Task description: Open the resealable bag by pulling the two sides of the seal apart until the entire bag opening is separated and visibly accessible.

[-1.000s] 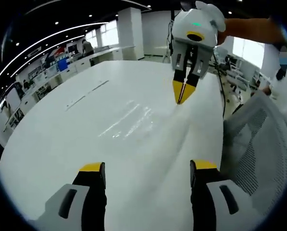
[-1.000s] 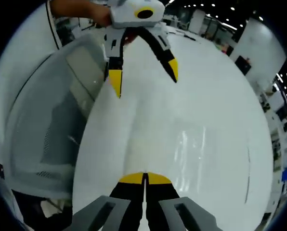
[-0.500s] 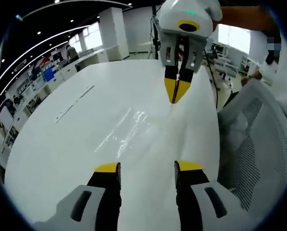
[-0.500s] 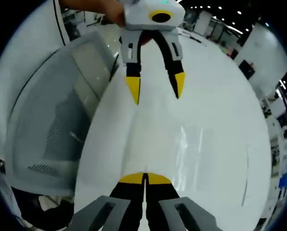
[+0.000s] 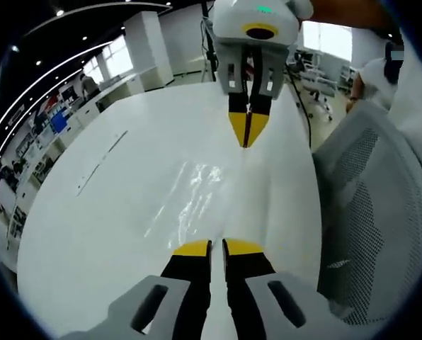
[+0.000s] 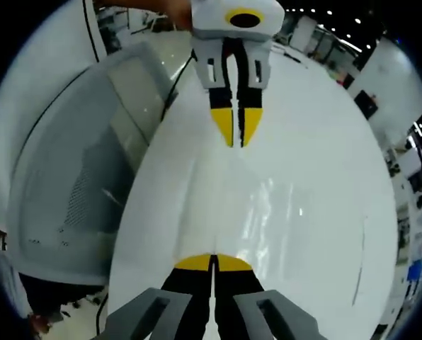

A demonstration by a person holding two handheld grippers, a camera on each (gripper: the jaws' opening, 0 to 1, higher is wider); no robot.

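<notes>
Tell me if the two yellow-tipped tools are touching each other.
Apart. The left gripper view shows the right tool far beyond the left tool, with glossy white table between them.

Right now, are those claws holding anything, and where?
Apparently the clear bag: the right gripper and left gripper pinch opposite ends of one raised edge.

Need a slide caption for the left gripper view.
Both grippers, left and right, pinch a clear resealable bag over a white table.
</notes>
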